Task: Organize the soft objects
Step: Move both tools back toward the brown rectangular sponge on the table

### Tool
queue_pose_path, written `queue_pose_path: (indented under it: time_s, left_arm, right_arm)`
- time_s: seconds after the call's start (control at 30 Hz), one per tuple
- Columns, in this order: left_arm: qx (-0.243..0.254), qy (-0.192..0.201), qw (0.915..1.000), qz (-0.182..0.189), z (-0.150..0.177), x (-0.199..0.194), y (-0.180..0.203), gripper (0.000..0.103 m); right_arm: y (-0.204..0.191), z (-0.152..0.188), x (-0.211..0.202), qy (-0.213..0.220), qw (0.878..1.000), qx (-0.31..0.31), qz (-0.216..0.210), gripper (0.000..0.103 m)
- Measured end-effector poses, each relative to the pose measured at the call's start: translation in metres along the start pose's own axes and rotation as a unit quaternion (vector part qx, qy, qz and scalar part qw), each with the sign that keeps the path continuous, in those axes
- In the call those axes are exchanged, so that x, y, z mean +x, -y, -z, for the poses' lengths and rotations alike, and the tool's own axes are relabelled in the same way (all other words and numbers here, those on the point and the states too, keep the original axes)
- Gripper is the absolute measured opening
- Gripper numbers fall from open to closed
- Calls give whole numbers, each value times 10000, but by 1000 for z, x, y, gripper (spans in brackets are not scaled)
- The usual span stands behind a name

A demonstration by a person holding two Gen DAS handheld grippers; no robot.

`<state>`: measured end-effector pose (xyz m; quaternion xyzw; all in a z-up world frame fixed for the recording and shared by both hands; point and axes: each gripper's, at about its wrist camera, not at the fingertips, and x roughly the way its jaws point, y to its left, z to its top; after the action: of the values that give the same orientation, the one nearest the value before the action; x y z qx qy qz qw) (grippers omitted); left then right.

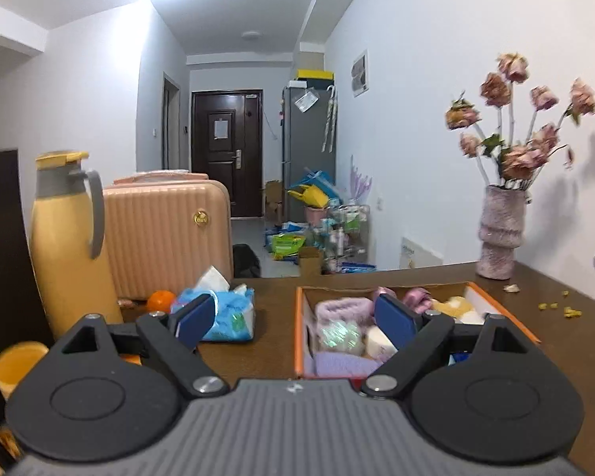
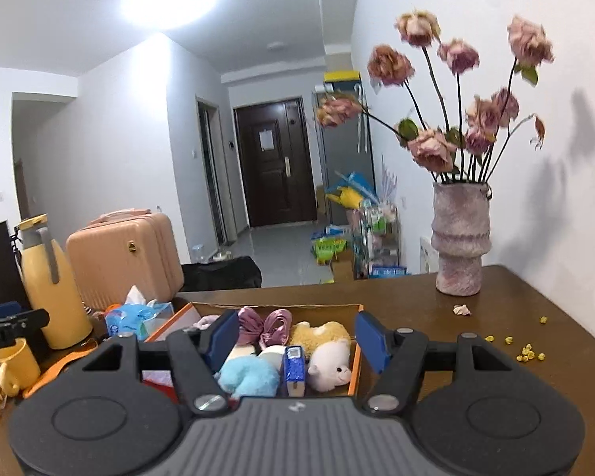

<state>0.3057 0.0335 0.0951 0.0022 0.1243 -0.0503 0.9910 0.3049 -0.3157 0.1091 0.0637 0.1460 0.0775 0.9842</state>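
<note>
An orange-rimmed cardboard box [image 1: 298, 329] sits on the brown table and holds soft things: a pink fluffy band [image 1: 339, 311], a lilac towel [image 1: 343, 364] and a cream plush [image 1: 454, 305]. My left gripper [image 1: 293, 319] is open and empty above the box's left edge. In the right wrist view the box [image 2: 356, 365] holds a blue plush [image 2: 246, 375], a white sheep plush [image 2: 331, 365], a yellow plush [image 2: 321, 333], a purple satin bow [image 2: 265, 323] and a small blue pack [image 2: 294, 367]. My right gripper [image 2: 297, 339] is open and empty just above them.
A blue tissue pack [image 1: 228, 315], an orange [image 1: 160, 300], a yellow thermos [image 1: 65, 244] and a pink suitcase [image 1: 166, 238] stand left of the box. A vase of dried roses [image 2: 460, 238] stands at the back right. Yellow crumbs [image 2: 529, 353] lie near it. A yellow mug [image 2: 16, 365] sits front left.
</note>
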Motion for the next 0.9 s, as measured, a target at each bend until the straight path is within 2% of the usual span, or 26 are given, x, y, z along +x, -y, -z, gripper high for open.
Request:
queue_pose_path:
  time_s: [0.13,0.33,0.5,0.67,0.73,0.9]
  left_arm:
    - [-240,-181,9993,236,36,-29,0,90]
    - [-103,-65,9999,122,84,-84,0,93]
    - [52,-489,9987,-112,118,-105,-7,93]
    - [-52,-582,9983,-90,122,-105,-11,93]
    - [-83,-550,9984,-64,120,-103,-10,93]
    - [-234,-691,9973,119,118,-87,-8,93]
  right_arm:
    - [-16,37,-27,105,9998,-155,-60,64]
    - [-44,98,-65,12,9990,-391,-207,65]
    - [-53,136,-93,-190,9993,-212,-222,66]
    - [-58,153,-94,-407,9987,-167,-238,66]
    - [-61,152,-92,-433,9987,-223,-159,66]
    - [-60,150,-82,-493,9983,-130,-273,66]
